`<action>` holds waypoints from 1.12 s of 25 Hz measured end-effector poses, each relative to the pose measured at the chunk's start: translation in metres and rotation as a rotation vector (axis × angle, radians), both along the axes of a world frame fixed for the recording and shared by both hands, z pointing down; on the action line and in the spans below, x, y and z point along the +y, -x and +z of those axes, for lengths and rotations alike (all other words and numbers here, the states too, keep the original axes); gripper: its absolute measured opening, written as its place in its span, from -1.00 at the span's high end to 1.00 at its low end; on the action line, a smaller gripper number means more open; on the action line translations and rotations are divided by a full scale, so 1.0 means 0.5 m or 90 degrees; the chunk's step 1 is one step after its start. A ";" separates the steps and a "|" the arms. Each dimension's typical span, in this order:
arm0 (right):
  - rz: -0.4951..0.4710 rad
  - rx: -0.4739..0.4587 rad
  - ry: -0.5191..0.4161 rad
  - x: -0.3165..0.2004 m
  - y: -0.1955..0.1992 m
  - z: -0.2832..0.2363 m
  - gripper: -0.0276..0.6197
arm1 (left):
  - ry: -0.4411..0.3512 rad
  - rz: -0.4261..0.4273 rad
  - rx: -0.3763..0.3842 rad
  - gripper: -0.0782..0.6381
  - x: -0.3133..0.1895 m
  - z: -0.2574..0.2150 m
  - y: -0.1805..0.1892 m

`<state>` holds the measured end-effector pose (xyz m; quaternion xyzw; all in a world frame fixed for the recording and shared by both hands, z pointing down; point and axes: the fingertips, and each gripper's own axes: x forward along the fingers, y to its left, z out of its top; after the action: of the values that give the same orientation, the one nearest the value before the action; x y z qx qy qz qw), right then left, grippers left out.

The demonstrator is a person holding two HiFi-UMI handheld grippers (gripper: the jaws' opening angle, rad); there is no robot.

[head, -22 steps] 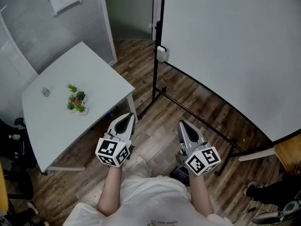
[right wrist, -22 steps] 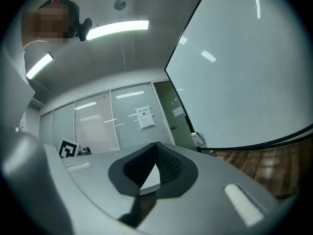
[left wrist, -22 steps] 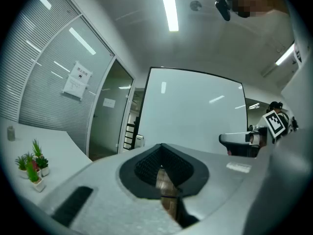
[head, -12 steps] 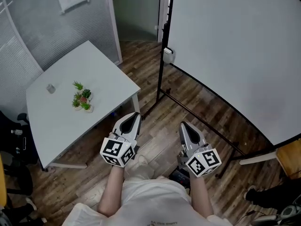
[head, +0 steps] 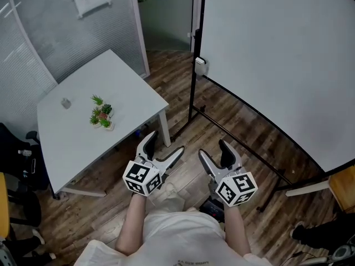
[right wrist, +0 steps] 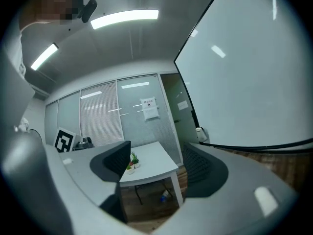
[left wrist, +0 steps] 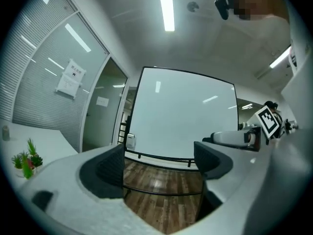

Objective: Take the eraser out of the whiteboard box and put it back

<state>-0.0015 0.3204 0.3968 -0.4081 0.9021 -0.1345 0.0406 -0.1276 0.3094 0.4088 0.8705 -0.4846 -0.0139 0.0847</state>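
Two hand-held grippers sit low in the head view, over the brown wooden floor (head: 238,123): the left gripper (head: 165,143) and the right gripper (head: 213,149). Both pairs of dark grey fingers (left wrist: 110,168) stand wide apart with nothing between them. The small white whiteboard box (head: 200,65) hangs on the black frame of the large white whiteboard (head: 277,54), upper centre of the frame, well apart from both grippers. The eraser itself cannot be made out. Small green potted plants (head: 101,115) stand on the white tabletop (head: 77,148) at the left.
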 end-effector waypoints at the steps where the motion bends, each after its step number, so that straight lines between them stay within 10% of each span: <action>1: -0.002 -0.002 -0.002 0.001 -0.004 -0.002 -0.14 | -0.009 0.002 -0.007 -0.45 0.002 -0.005 -0.007; 14: 0.009 -0.028 0.006 -0.082 -0.078 0.015 -0.11 | -0.003 0.012 -0.032 -0.46 -0.092 0.018 -0.082; 28: -0.005 -0.012 0.017 -0.453 -0.077 0.029 -0.09 | 0.024 0.014 -0.024 -0.46 -0.509 0.052 -0.101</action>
<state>0.0369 0.0940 0.4111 -0.4035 0.9015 -0.1506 0.0433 -0.0771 0.0551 0.4348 0.8741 -0.4769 0.0129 0.0919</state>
